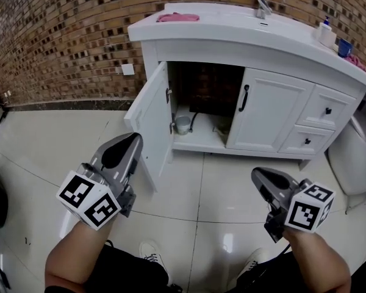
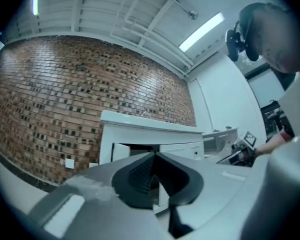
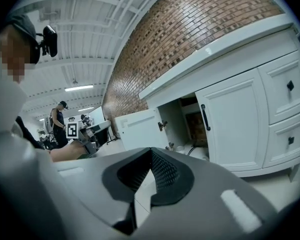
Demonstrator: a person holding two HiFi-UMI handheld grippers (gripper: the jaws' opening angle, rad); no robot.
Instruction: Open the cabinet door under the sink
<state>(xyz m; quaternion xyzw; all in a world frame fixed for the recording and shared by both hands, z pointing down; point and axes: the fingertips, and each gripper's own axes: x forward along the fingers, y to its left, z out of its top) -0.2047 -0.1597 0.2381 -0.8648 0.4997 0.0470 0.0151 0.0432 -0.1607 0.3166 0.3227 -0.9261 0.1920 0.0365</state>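
Observation:
The white vanity cabinet [image 1: 232,47] stands against the brick wall. Its left door [image 1: 151,118] is swung out toward me, showing pipes and a small cup [image 1: 183,124] inside. The right door [image 1: 265,112] with its black handle [image 1: 244,97] is closed. My left gripper [image 1: 136,137] is raised just in front of the open door's edge, jaws shut and empty, touching nothing. My right gripper [image 1: 255,173] hangs over the floor before the closed door, also shut and empty. In the right gripper view the open door [image 3: 140,129] and closed door [image 3: 235,119] lie beyond the shut jaws [image 3: 151,150].
A pink cloth [image 1: 178,17], a faucet [image 1: 263,5], a bottle [image 1: 325,32] and a blue cup [image 1: 344,46] sit on the countertop. Two drawers [image 1: 326,110] are at the cabinet's right. A white toilet [image 1: 354,157] stands at the far right. Glossy floor tiles [image 1: 219,188] lie underfoot.

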